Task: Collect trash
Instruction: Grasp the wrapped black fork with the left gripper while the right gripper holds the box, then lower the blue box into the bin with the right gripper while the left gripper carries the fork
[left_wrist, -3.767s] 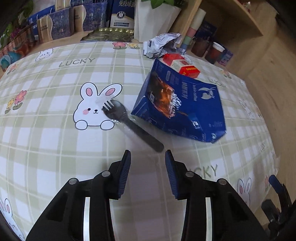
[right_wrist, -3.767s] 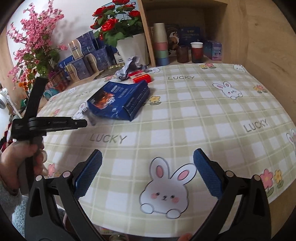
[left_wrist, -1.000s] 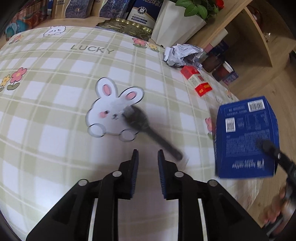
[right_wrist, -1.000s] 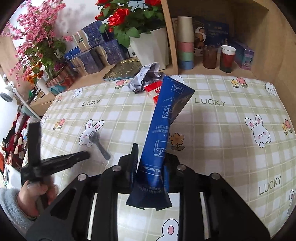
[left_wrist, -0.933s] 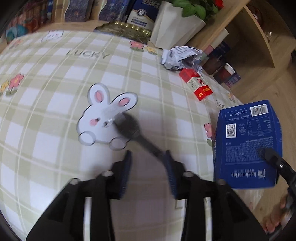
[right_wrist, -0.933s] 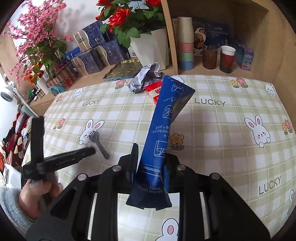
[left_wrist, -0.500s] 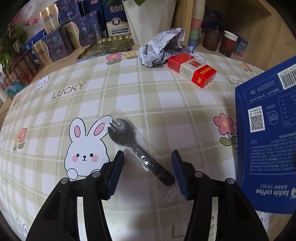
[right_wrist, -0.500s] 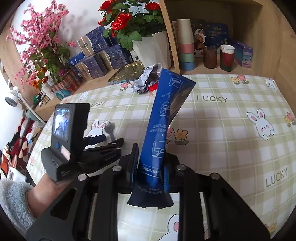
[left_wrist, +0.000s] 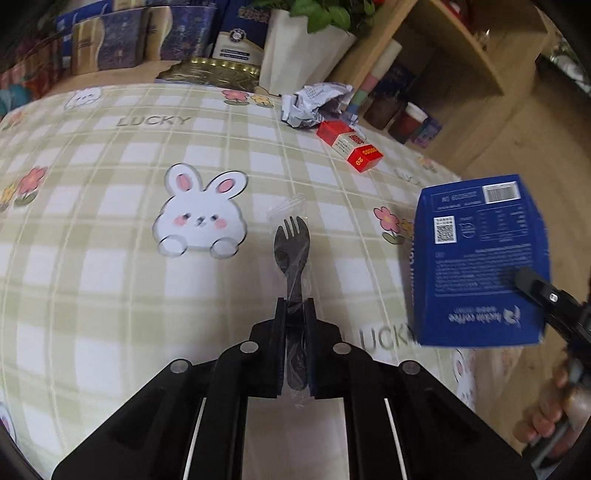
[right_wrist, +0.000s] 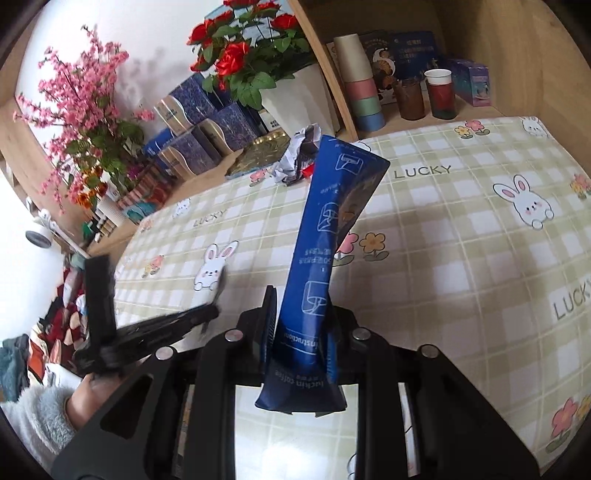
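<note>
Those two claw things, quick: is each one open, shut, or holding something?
Left gripper: jaws closing on the wrapped black fork, pads already pressing its handle.
Right gripper: shut on the blue coffee box.

the tablecloth is pale green-and-white check with white pink-eared bunnies, small flowers and grey "lucky" lettering. the plastic fork is black (in a clear wrapper), the coffee box deep blue with white print, the small carton red and white.

Checked tablecloth with bunnies — red roses, stacked cups behind.
</note>
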